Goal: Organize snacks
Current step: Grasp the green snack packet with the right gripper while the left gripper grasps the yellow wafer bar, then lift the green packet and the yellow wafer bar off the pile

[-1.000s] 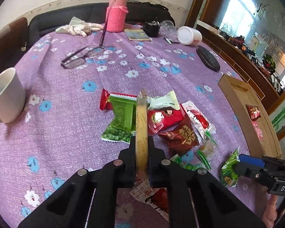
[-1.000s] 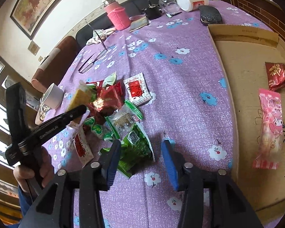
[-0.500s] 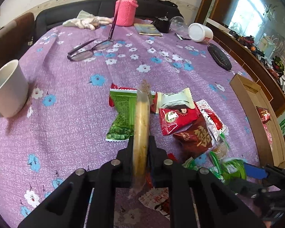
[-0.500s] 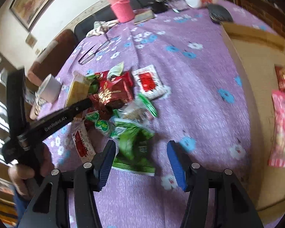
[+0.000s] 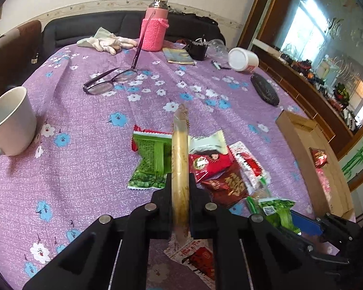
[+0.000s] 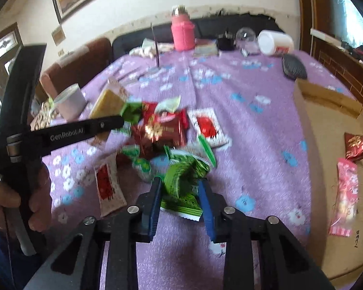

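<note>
My left gripper (image 5: 180,186) is shut on a tan wafer packet (image 5: 180,149), held edge-on above the snack pile (image 5: 220,166) on the purple flowered tablecloth. In the right wrist view the same tan packet (image 6: 107,104) sticks out past the left gripper's black finger. My right gripper (image 6: 180,189) is closing its blue-padded jaws on a green snack packet (image 6: 184,176), which is crumpled between the pads at the near edge of the pile. Red, white and green packets lie loose behind it.
A cardboard box (image 6: 326,101) at the right holds a red packet (image 6: 355,145) and a pink packet (image 6: 346,193). A white mug (image 5: 11,120) stands at the left. Glasses (image 5: 106,82), a pink bottle (image 5: 155,29), a white jar (image 5: 243,59) and a black case (image 5: 265,93) lie further back.
The right gripper slid up around the green packet and its jaws narrowed until the packet crumpled between them. The left gripper kept the tan packet almost still.
</note>
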Available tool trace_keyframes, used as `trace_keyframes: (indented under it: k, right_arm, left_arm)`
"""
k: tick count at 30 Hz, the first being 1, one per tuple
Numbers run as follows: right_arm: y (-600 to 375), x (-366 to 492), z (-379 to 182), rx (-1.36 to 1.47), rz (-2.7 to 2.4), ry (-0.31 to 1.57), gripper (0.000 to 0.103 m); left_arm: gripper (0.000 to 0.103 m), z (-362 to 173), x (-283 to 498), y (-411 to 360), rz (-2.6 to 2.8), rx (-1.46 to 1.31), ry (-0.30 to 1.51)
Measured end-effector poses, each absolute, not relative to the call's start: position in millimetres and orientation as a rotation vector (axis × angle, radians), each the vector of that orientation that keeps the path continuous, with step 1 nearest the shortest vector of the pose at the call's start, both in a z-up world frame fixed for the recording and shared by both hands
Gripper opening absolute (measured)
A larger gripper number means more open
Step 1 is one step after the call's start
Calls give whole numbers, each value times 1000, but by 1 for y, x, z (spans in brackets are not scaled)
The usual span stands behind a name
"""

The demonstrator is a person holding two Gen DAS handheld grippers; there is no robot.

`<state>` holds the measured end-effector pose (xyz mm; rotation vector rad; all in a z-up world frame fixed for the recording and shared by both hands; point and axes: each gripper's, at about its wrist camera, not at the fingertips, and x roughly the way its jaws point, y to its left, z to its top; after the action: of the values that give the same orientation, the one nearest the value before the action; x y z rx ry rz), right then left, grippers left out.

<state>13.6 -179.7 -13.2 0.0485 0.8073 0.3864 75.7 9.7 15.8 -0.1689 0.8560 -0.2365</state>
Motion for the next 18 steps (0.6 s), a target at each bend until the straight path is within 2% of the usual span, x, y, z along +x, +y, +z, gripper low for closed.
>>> trace_keyframes:
  k: [4, 11, 14, 18]
  right_arm:
    - [-189, 18, -12, 92, 384, 790, 32]
    - [-191, 27, -21, 124, 387, 869, 31]
    - [-190, 27, -23, 120, 377, 882, 38]
    - [-191, 30, -29, 133, 368, 896, 38]
  left_arm:
    - [8, 22, 71, 8, -236, -170, 813]
    - [8, 22, 72, 7, -233, -166, 811]
    - [8, 24, 71, 7, -236, -164, 803]
    - [8, 25, 69, 6, -239, -159, 797]
